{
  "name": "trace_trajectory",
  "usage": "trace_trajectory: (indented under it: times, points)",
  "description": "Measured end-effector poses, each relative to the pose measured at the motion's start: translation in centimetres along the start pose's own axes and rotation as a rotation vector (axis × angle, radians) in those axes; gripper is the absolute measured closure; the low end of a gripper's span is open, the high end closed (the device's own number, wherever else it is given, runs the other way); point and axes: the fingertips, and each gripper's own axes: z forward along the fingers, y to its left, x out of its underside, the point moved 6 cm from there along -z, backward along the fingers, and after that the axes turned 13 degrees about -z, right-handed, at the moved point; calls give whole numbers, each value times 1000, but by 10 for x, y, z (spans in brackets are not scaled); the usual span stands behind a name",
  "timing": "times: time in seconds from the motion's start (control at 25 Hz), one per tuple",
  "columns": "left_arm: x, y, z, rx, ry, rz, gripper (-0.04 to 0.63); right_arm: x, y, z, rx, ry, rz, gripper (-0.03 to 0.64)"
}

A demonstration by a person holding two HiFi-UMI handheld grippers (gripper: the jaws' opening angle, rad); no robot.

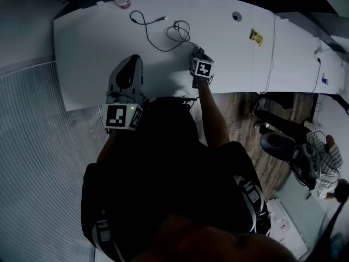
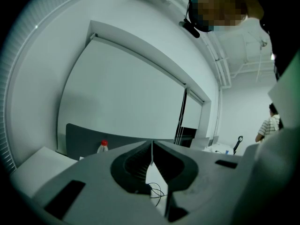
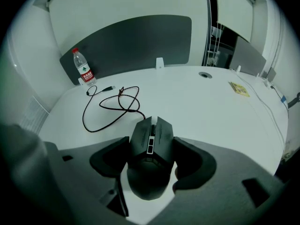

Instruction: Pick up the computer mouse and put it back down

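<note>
The right gripper (image 3: 150, 146) had its jaws clamped on the sides of the one mouse (image 3: 151, 165), over the table's (image 3: 206, 109) near edge. The left gripper (image 2: 152, 149) was closed, empty. One cable (image 3: 112, 106) and one bottle (image 3: 83, 67) lay beyond.

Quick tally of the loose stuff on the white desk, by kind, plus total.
computer mouse: 1
water bottle: 1
black cable: 1
yellow card: 1
Total: 4
</note>
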Motion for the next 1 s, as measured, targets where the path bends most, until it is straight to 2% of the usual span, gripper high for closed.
trace_trajectory:
  times: [0.12, 0.32, 0.52, 0.64, 0.8, 1.0]
  points:
    - [1, 1, -1, 1, 2, 1, 584, -4, 5, 2, -21, -12, -1, 331]
    - [0, 2, -3, -3, 9, -2, 584, 4, 4, 6, -12, 39, 8, 331]
    - [-2, 5, -2, -11, 7, -6, 584, 2, 10, 12, -46, 28, 8, 331]
    - [-1, 6, -3, -12, 6, -11, 584, 4, 6, 8, -8, 63, -19, 331]
    - [-2, 5, -5, -7, 3, -8, 584, -4, 16, 11, -58, 12, -7, 330]
    - [-2, 5, -5, -6, 1, -14, 584, 3, 6, 11, -27, 50, -33, 330]
